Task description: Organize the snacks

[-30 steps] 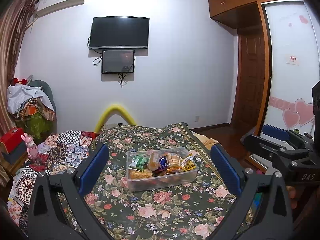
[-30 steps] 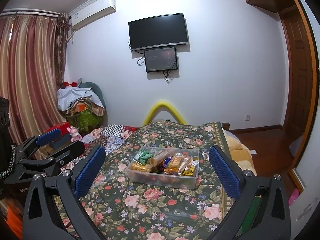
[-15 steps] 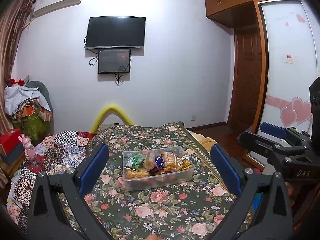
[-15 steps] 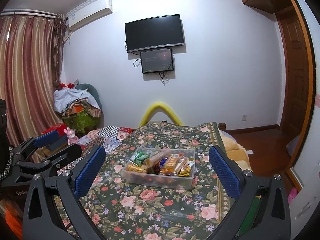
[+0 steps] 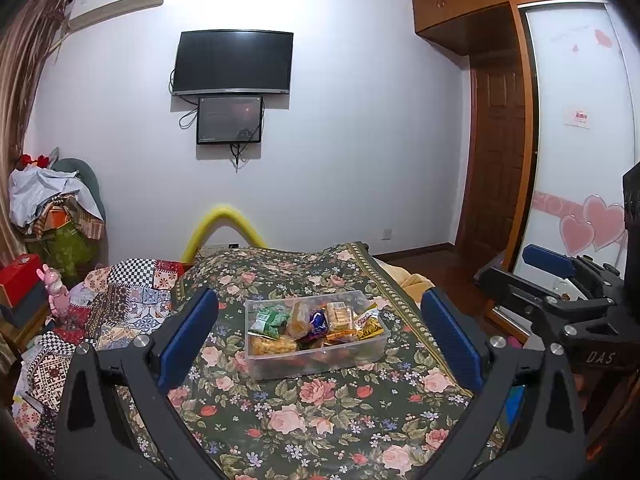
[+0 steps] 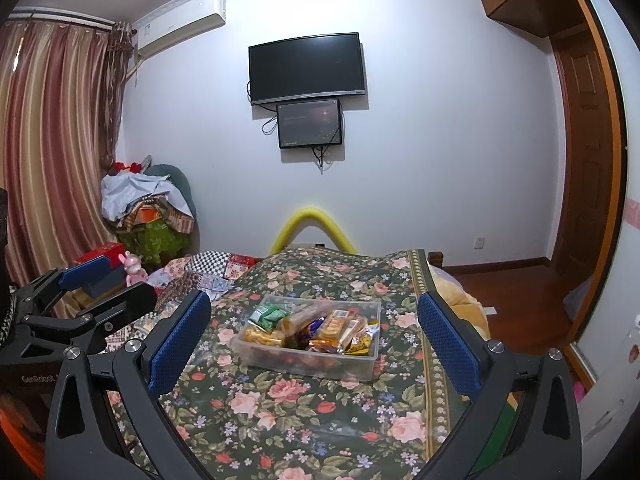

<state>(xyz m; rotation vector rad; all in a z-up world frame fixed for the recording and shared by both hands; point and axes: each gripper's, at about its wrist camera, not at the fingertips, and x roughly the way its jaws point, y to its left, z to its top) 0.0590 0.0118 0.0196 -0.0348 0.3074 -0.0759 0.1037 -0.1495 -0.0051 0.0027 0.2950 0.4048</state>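
A clear plastic box (image 5: pixel 376 354) (image 6: pixel 364 354) full of several wrapped snacks sits on the floral bedspread (image 5: pixel 304 412) (image 6: pixel 304 412). Green packets (image 5: pixel 269 321) (image 6: pixel 269 313) lie at its left end, a yellow packet (image 5: pixel 367 325) (image 6: pixel 362 340) at its right end. My left gripper (image 5: pixel 320 340) is open, held short of the box, nothing between its blue pads. My right gripper (image 6: pixel 314 338) is open too, equally empty, its fingers framing the box from nearer the bed's right side. Each gripper shows at the edge of the other's view.
A patchwork quilt (image 5: pixel 116 300) and a pink rabbit toy (image 5: pixel 56 290) lie left of the bed. A yellow foam arch (image 5: pixel 224 228) stands at the bed's far end. A wardrobe with sliding doors (image 5: pixel 580 160) and a wooden door (image 6: pixel 580 184) are on the right.
Both grippers have drifted slightly, so the box sits a little differently in each view. Both stay open and empty; the box has not moved on the bed.
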